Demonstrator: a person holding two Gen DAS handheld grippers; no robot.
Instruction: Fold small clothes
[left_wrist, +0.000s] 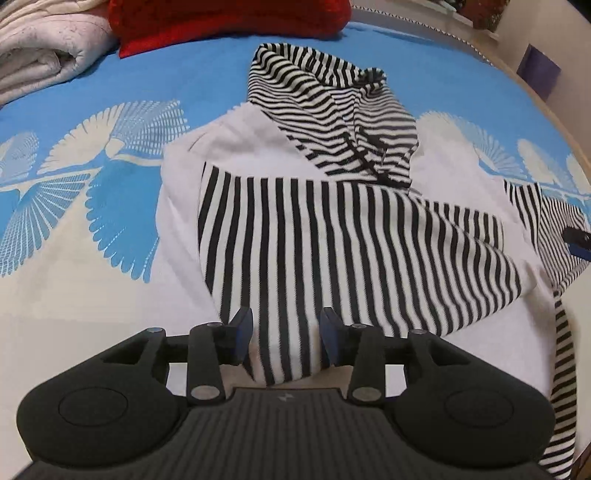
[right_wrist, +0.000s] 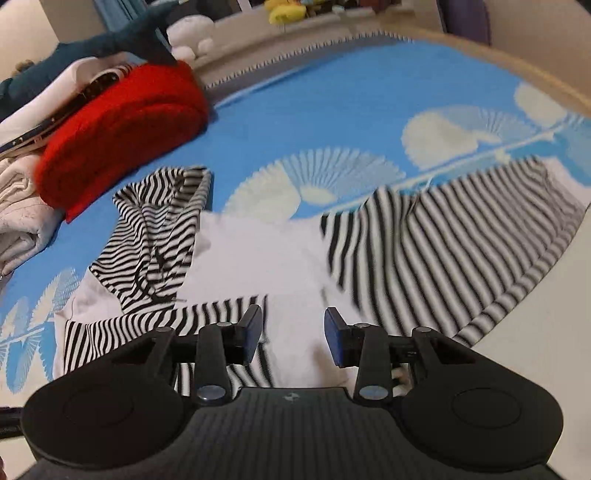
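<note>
Left wrist view: my left gripper (left_wrist: 284, 334) hangs with fingers spread, a striped fold of the hoodie (left_wrist: 295, 236) between them, the pads apart from it. The hoodie lies on the blue bedspread (left_wrist: 166, 85), hood (left_wrist: 325, 122) toward the red cushion (left_wrist: 229, 22). My right gripper (right_wrist: 293, 334) is spread too, over white cloth, pinching nothing.

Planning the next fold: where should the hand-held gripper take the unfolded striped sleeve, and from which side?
Probably at the cuff end of the striped sleeve, coming from above on its outer, far side. It lies spread flat away from the white body of the hoodie, so the free end lifts and carries inward easily. The right hand-held gripper is open and nearest.
</note>
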